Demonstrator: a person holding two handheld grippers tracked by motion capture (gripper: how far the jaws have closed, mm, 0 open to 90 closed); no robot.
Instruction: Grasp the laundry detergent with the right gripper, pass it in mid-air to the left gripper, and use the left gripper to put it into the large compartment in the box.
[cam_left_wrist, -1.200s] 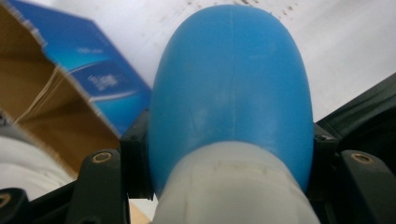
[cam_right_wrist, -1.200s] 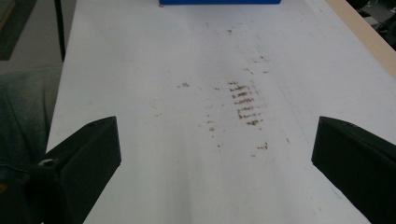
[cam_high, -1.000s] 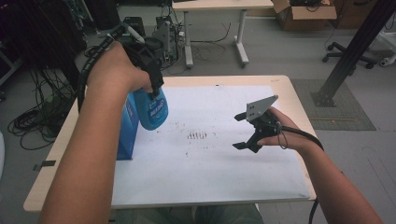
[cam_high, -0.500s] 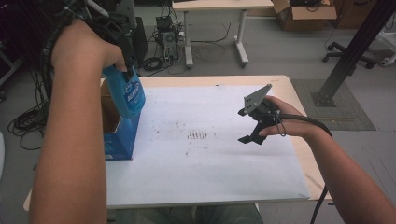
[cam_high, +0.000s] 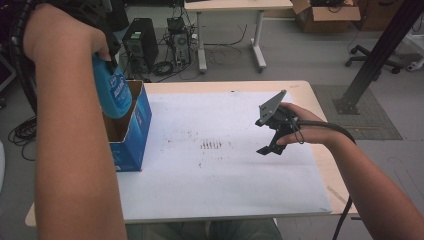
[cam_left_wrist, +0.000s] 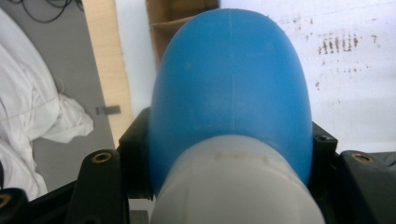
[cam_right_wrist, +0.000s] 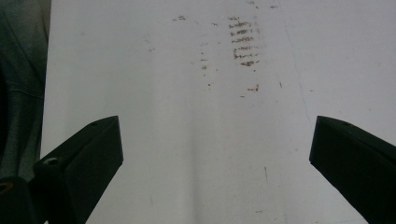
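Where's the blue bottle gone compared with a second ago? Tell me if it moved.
Yes. The blue bottle, clamped in the left gripper, moved left, off the white sheet, to hang over the open blue box.

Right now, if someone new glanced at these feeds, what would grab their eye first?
Probably the blue bottle, clamped in the left gripper and held over the open blue box at the table's left edge. Next, the right gripper, jaws wide apart and holding nothing, above the white sheet with its patch of dark smudges.
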